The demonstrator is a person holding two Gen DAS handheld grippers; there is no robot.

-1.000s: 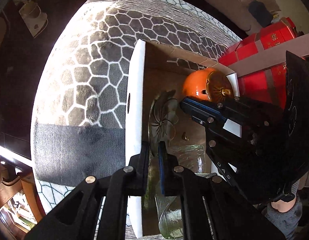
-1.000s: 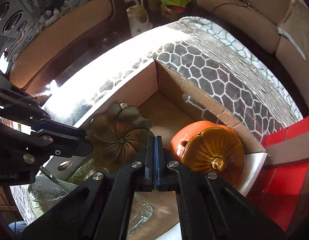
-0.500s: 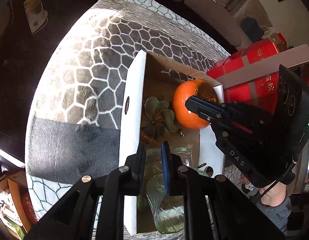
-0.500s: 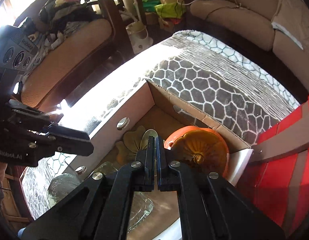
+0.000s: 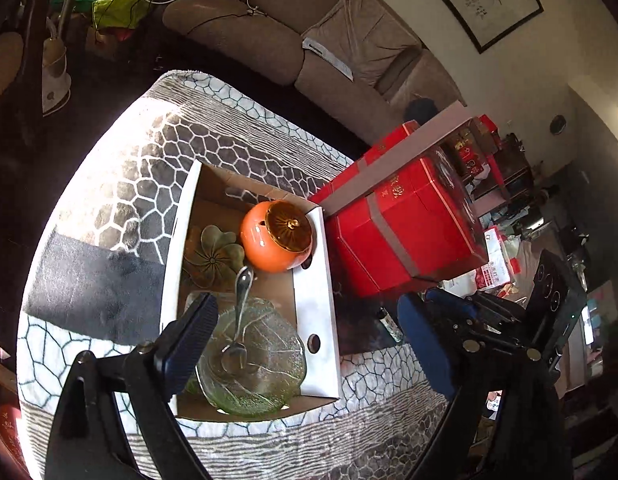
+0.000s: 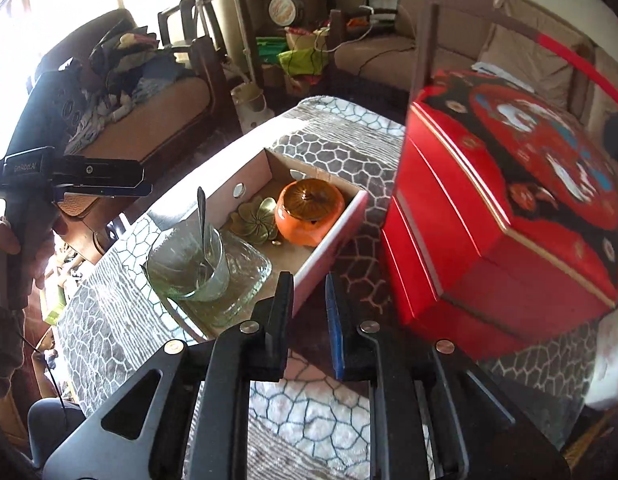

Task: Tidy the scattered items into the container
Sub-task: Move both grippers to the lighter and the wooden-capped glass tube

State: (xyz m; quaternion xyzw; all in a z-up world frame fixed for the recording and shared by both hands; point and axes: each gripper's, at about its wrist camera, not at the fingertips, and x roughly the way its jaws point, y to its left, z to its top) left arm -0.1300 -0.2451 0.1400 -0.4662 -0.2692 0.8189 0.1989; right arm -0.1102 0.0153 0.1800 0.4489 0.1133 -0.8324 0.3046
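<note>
Honeycomb-patterned cloth covers the tabletop [image 5: 121, 184] on which a cardboard box [image 5: 309, 280] is seen, both grippers held above it and empty. Nearest, the left gripper [image 5: 309, 344] is shown with fingers spread wide; the right gripper [image 6: 309, 312] is narrowly parted. Inside the box, a green glass bowl [image 5: 253, 364] with a spoon [image 5: 239, 312] is set closest, then a flower-shaped dish [image 5: 213, 256] and an orange lidded jar [image 5: 277, 236]. Glass and ceramic are judged fragile and slippery, best gripped at rims. Red gift boxes [image 5: 401, 232] are stacked beyond.
</note>
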